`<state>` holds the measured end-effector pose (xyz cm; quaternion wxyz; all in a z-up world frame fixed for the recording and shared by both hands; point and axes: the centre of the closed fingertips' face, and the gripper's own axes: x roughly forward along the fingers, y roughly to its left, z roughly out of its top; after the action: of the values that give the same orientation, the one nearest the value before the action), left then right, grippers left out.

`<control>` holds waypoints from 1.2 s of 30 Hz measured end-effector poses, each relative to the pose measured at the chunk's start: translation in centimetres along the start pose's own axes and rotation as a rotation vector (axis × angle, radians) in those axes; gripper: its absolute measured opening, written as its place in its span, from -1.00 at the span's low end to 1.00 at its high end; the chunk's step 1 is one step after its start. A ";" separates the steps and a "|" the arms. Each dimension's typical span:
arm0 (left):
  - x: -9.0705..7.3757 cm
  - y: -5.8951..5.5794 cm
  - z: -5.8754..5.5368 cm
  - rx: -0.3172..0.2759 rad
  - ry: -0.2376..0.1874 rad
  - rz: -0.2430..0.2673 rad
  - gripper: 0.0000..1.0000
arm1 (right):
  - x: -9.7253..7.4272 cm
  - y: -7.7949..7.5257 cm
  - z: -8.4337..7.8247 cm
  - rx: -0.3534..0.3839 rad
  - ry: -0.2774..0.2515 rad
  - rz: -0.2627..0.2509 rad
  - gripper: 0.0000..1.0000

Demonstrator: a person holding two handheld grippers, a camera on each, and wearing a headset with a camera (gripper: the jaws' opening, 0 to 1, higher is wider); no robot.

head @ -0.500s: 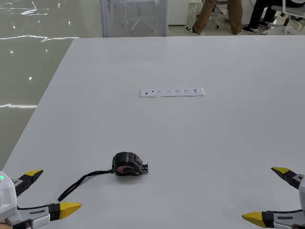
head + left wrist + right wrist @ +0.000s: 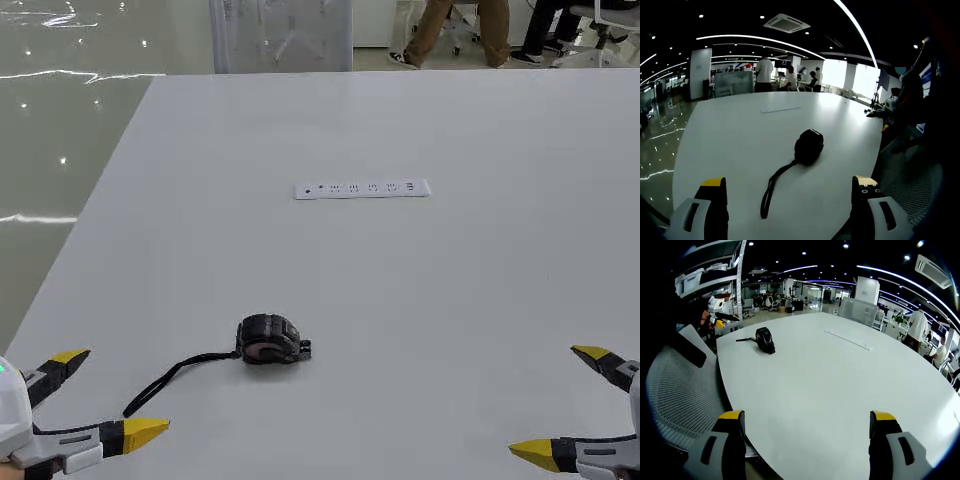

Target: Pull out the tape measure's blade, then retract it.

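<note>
Your left gripper (image 2: 110, 393), at the table's near left corner, holds its two yellow-tipped jaws spread wide with nothing between them. Your right gripper (image 2: 560, 402), at the near right, has its jaws parted in the same way.

The tape measure (image 2: 268, 340) lies on the table (image 2: 450, 300) in its near left part, closer to your left gripper and well apart from the right. Its case is dark, rounded and compact, with a reddish round face turned upward and only a short tab showing at its right side. A thin black wrist strap (image 2: 165, 383) curves from the case's left side toward your left gripper, and its looped end lies near one jaw tip without touching it.

The tabletop is smooth, matte white. Farther off, mid-table, a flat white power strip (image 2: 362, 189) lies crosswise. Beyond the far edge stand a pale mesh-backed chair (image 2: 280, 35) and a glossy, reflective floor (image 2: 60, 110).
</note>
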<state>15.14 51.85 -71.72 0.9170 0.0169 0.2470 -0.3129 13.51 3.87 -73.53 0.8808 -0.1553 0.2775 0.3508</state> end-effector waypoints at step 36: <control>3.5 -1.3 0.9 0.122 0.210 -0.130 0.99 | 3.4 1.8 3.8 -0.100 -0.008 0.109 1.00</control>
<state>17.22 48.67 -72.42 0.8612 0.0893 0.3226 -0.3826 15.74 8.71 -72.69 0.8526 -0.1822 0.2640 0.4126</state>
